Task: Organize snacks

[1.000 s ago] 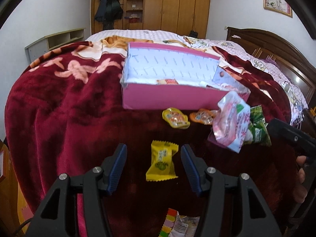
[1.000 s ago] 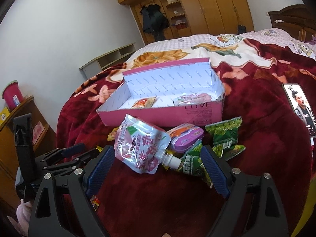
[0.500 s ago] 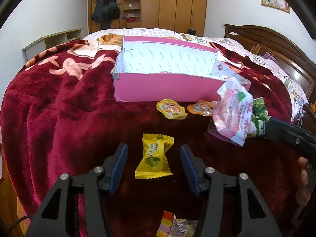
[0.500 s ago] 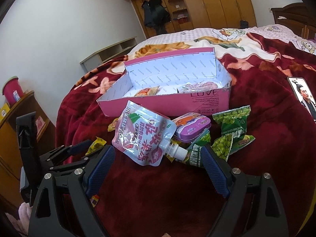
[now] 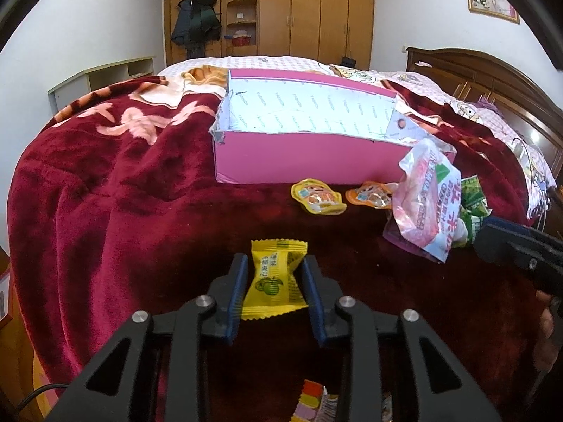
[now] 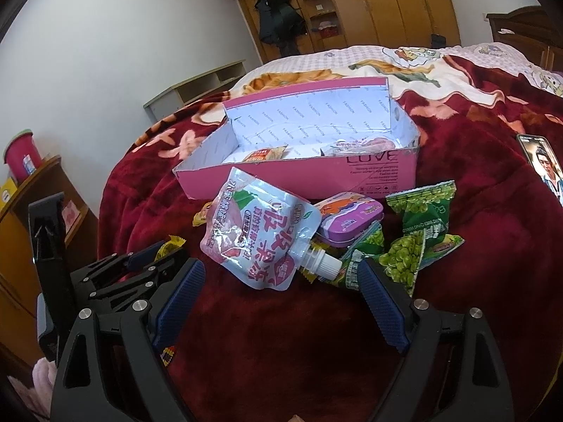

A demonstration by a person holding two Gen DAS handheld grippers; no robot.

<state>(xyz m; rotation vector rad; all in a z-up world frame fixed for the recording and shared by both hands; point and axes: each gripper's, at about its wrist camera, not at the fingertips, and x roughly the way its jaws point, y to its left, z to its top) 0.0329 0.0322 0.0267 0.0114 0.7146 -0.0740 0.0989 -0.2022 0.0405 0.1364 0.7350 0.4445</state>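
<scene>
Through the left wrist camera I have the left gripper tipped down at the red blanket on the bed, its jaws having just been closing and now pinching the yellow candy by both sides, near of the pink box and two orange jelly packs lying in front of it. Through the right wrist camera my right gripper angles down with its jaws spread wide and nothing pressed between them, just near the pink drink pouch, which leans on a purple tin beside green pea packets, with the box beyond holding two snack packs.
</scene>
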